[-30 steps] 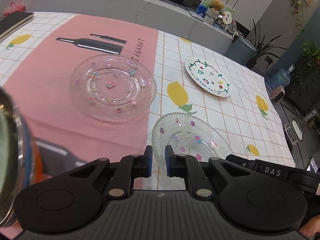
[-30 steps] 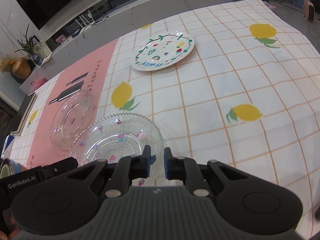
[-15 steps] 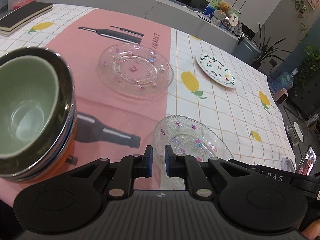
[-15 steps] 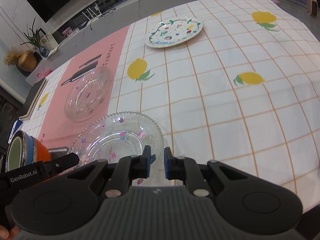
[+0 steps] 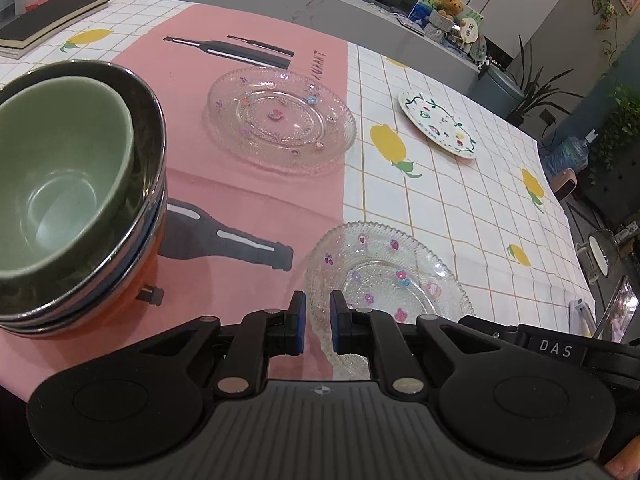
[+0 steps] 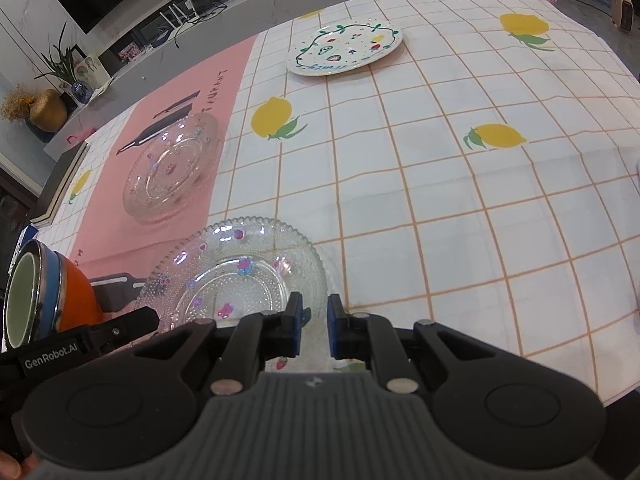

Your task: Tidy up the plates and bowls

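At the front edge of the table, where the pink runner meets the checked cloth, the near glass plate is being held by its closest rim. The left gripper and the right gripper are both being kept nearly closed on it, with only the thin glass edge showing between each pair of blue pads. Whether the plate is being rested on the cloth or carried just above it cannot be told. The plate-gathering step is judged to be in hand. The next move is judged to call for an even, level carry by both hands to the second glass plate further back on the runner. The rim must not be twisted between the two grips. The stack of bowls at the left front is being left alone, and the painted plate is lying well apart toward the far right. Compared with a second ago, the bowl stack is now being shown whole, while the held plate is being kept in the same place against the fingers.
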